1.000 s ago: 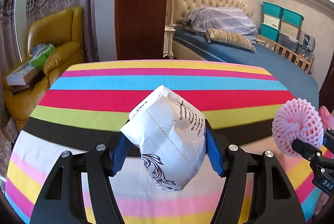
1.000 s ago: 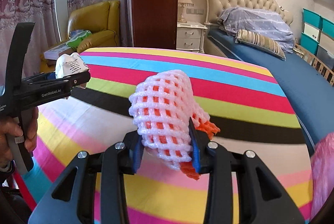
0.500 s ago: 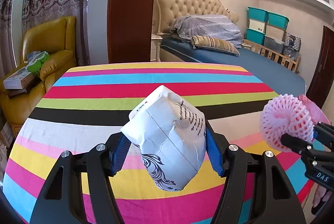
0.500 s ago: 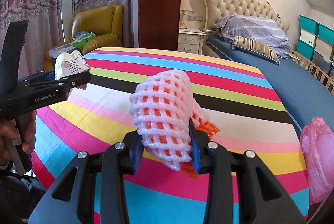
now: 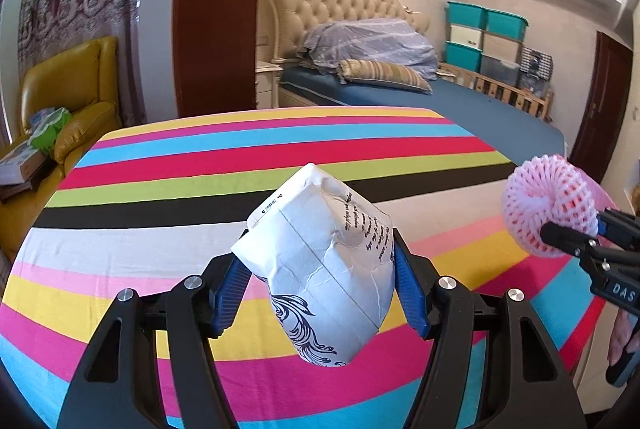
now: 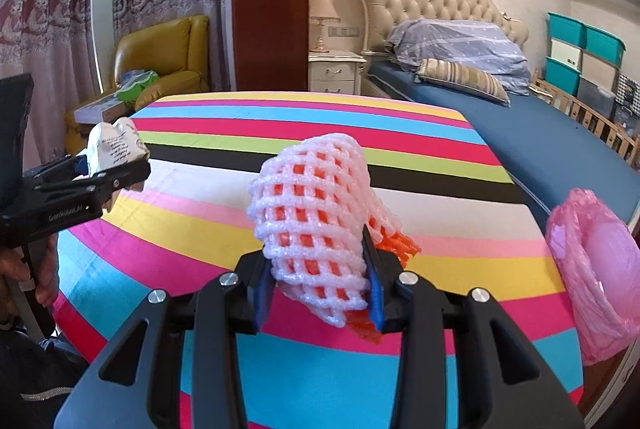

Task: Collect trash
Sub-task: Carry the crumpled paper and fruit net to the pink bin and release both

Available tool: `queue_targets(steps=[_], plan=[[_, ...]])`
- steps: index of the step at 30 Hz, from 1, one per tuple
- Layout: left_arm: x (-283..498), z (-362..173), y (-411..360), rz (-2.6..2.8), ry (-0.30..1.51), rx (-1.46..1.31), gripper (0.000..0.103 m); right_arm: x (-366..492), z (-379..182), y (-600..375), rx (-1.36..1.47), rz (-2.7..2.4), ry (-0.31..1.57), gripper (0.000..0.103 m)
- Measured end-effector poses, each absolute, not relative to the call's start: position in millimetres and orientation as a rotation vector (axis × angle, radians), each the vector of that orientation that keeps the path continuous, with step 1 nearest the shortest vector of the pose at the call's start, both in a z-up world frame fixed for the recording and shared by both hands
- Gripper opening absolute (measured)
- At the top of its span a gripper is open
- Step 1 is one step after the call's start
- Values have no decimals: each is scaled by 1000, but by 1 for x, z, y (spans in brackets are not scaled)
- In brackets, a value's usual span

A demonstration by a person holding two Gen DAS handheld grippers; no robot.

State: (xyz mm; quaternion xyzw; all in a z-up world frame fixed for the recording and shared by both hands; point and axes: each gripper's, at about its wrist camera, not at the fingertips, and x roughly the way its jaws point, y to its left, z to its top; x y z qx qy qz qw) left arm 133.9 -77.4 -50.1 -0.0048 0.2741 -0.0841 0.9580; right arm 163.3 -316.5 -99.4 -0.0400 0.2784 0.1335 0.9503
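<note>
Crumpled white paper cup (image 5: pixel 324 265) tilted, held above striped tabletop; pink foam fruit net (image 6: pixel 312 229) likewise aloft.

Daylit bedroom: tufted bed (image 5: pixel 420 85), yellow armchair (image 5: pixel 72 97), lace curtains (image 6: pixel 60 9), striped tablecloth (image 5: pixel 200 157).

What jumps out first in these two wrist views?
The loud rainbow-striped tablecloth fills the middle of both views. Above it, the left gripper clamps a crumpled white paper cup, and the right gripper clamps a pink foam fruit net with orange pieces behind it. A pink plastic bag hangs at the table's right edge in the right wrist view.
</note>
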Motion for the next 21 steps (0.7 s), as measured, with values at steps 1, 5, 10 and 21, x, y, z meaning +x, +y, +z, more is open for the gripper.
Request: queue_targets(steps=[1, 5, 10, 21], plan=[[134, -50, -82, -181, 558, -4, 61, 162, -100, -321, -77, 261, 567, 37], [134, -54, -101, -220, 568, 36, 61, 162, -100, -339, -63, 225, 569, 37], [134, -55, -127, -269, 564, 96, 61, 158, -98, -358, -55, 176, 561, 37], [154, -37, -196, -444, 570, 125, 61, 151, -87, -433, 13, 41, 527, 37]])
